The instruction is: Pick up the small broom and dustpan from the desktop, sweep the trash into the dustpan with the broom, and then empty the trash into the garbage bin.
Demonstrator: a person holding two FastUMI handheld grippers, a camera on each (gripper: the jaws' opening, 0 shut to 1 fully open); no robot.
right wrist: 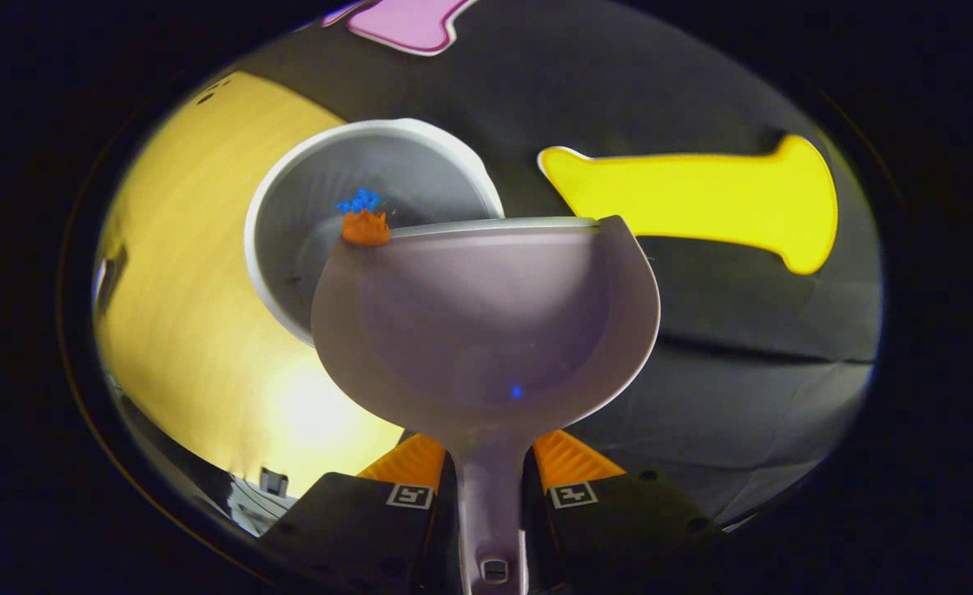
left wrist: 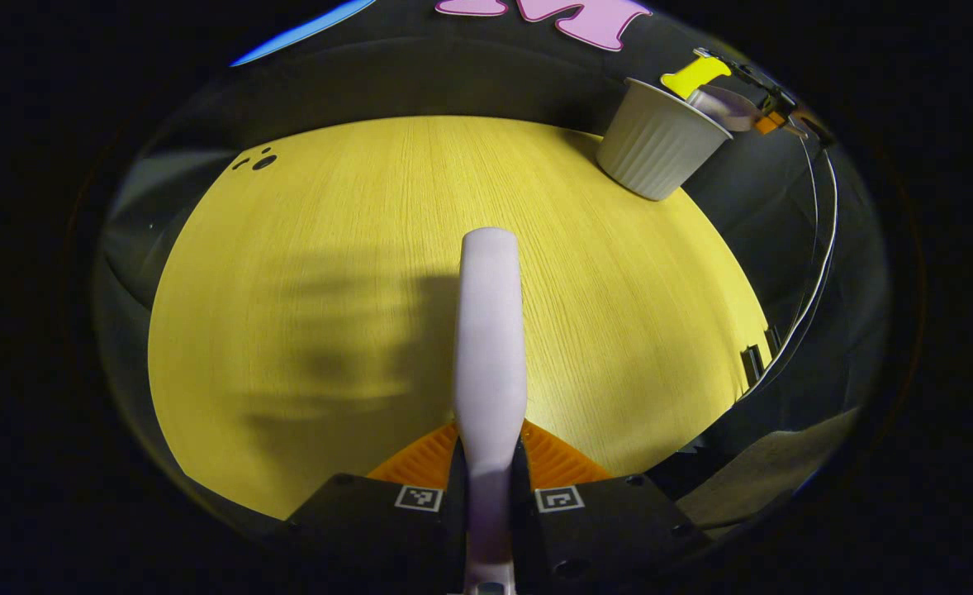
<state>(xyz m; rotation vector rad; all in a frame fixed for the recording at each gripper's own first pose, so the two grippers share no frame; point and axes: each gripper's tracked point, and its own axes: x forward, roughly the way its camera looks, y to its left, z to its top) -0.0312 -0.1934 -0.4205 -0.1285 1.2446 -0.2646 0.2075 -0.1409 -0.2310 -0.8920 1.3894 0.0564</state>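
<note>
My left gripper (left wrist: 491, 446) is shut on the pale handle of the small broom (left wrist: 489, 330), which points out over the yellow desktop (left wrist: 305, 248); its bristles are hidden. My right gripper (right wrist: 491, 459) is shut on the stem of the pale dustpan (right wrist: 486, 330), held tilted with its lip over the mouth of the white ribbed garbage bin (right wrist: 288, 207). An orange scrap (right wrist: 365, 227) and a blue scrap (right wrist: 359, 201) sit at the pan's left lip, above the bin's inside. In the left gripper view the bin (left wrist: 656, 140) stands at the far right corner with the dustpan (left wrist: 722, 103) over it.
The bin stands close to the desktop's far right edge. Thin cables (left wrist: 821, 248) hang along the right side beyond the table. A few small dark holes (left wrist: 255, 159) mark the far left of the desktop. Black cloth walls surround the table.
</note>
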